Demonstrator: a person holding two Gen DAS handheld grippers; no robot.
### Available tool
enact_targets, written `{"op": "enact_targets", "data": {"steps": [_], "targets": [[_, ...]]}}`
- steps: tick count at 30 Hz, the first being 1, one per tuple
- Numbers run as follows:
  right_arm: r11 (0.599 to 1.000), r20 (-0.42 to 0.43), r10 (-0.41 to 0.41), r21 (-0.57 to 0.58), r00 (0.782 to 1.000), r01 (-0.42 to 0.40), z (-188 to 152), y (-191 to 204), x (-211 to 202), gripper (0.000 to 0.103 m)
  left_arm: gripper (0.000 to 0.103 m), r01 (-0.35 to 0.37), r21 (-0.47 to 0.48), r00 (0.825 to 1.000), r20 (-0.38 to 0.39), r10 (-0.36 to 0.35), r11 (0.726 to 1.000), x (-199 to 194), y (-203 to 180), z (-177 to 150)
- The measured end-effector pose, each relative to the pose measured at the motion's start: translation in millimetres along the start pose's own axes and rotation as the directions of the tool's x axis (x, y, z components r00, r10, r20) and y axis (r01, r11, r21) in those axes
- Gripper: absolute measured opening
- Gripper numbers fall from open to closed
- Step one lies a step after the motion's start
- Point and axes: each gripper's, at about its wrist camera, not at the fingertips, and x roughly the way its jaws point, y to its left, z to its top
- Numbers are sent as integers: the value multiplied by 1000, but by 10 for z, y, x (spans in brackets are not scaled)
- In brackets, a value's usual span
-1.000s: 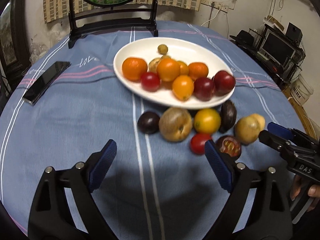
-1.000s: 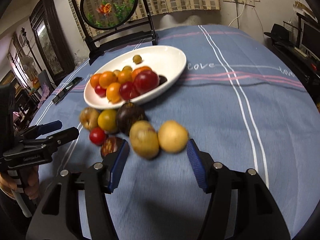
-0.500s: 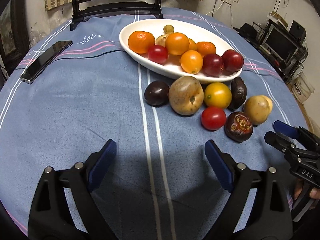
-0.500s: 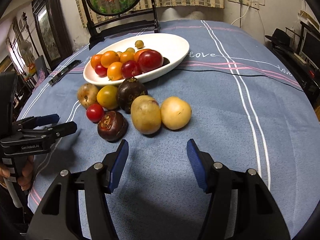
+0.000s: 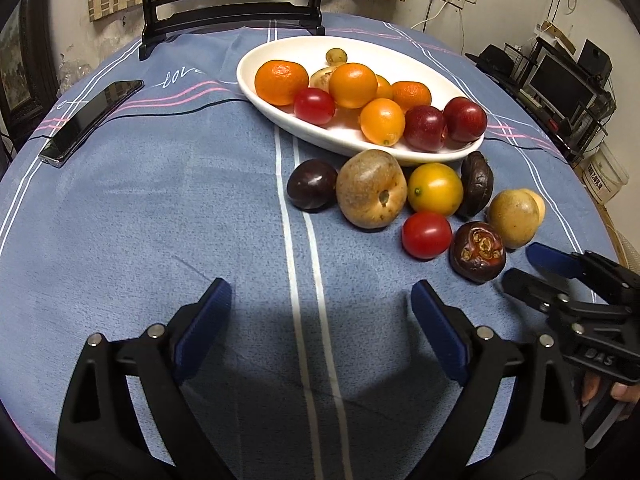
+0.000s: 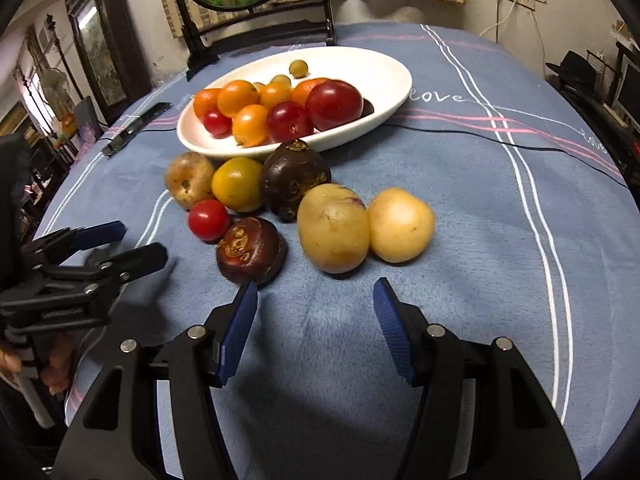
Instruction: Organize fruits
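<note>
A white oval plate (image 5: 400,46) (image 6: 360,68) at the far middle of the blue cloth holds several oranges, plums and tomatoes. Loose fruit lies in front of it: a brownish fruit (image 5: 370,194), a yellow tomato (image 5: 435,189), a red tomato (image 5: 427,235), a dark purple fruit (image 5: 312,189), a dark fruit with a dried crown (image 6: 252,250) and two yellow fruits (image 6: 333,227). My left gripper (image 5: 320,304) is open over bare cloth, short of the fruit. My right gripper (image 6: 316,292) is open too, just short of the yellow fruits and the crowned dark fruit.
A black phone (image 5: 90,122) lies at the far left of the cloth. A black stand with a round picture (image 6: 256,20) rises behind the plate. A thin black cable (image 6: 480,138) crosses the cloth on the right. Shelves with a monitor (image 5: 568,84) stand beyond the table's right edge.
The right gripper has drawn back a little from the two yellow fruits, which were almost between its fingertips. The left view has tilted, so the fruit sits higher in it. No fruit has moved.
</note>
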Motion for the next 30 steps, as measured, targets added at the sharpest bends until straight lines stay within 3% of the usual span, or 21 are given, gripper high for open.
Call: {"op": "enact_targets", "data": {"steps": [5,11,24,30], "targets": [[1000,-11,-11,18,1000,11,141,-4,80,61,93,22,-15,1000,6,-22,1000,-7,32,-1],[998,10,-12,66,1000,11,221,-78,99,38,94,25,-17,1000,7,-25,1000,-12,25,-5],[991,64,78,107,995,-85,-53,-243,-204,34,94,40,-20,999,13,-40,999,-17,31,27],[988,74,109,101,991,-117,-168,-256,-281,34,92,33,26,999,1,-33,999,13,-90,92]]}}
